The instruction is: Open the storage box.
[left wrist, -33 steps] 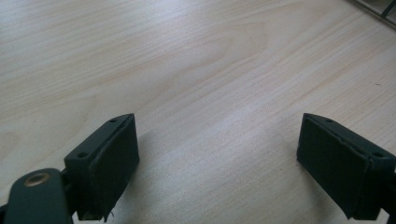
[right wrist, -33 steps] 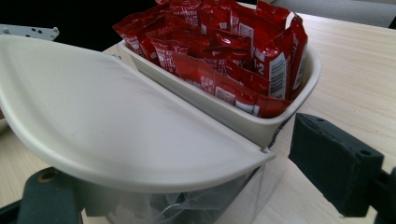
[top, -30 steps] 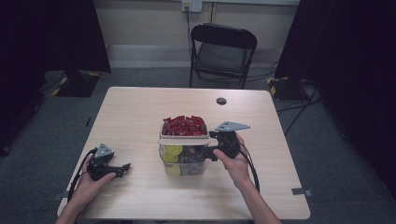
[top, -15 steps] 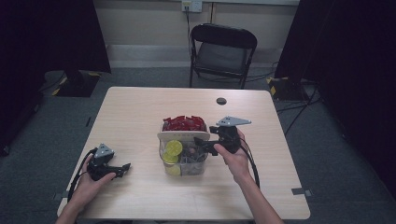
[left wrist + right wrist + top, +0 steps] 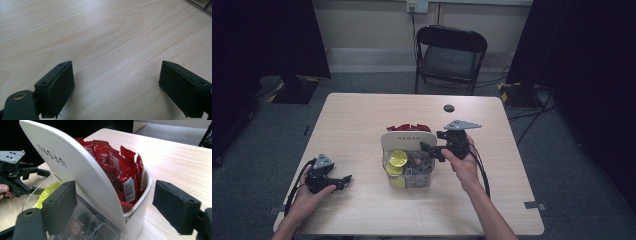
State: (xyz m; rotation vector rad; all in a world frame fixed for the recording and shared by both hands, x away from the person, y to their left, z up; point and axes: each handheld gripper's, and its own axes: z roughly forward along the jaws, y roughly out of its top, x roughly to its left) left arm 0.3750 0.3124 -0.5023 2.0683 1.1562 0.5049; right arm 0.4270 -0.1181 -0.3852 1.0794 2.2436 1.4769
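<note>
The right gripper (image 5: 112, 207), jaws spread and just closing a little, straddles the bin (image 5: 140, 195) wall; next, pinch it firmly. The left gripper (image 5: 117, 90) rests spread and empty on the table (image 5: 105, 32).

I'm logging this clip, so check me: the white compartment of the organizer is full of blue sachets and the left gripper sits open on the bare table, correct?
Not quite: the sachets in the white compartment of the organizer are red, not blue, as the right gripper view shows. The rest holds: the left gripper sits open over bare table.
</note>
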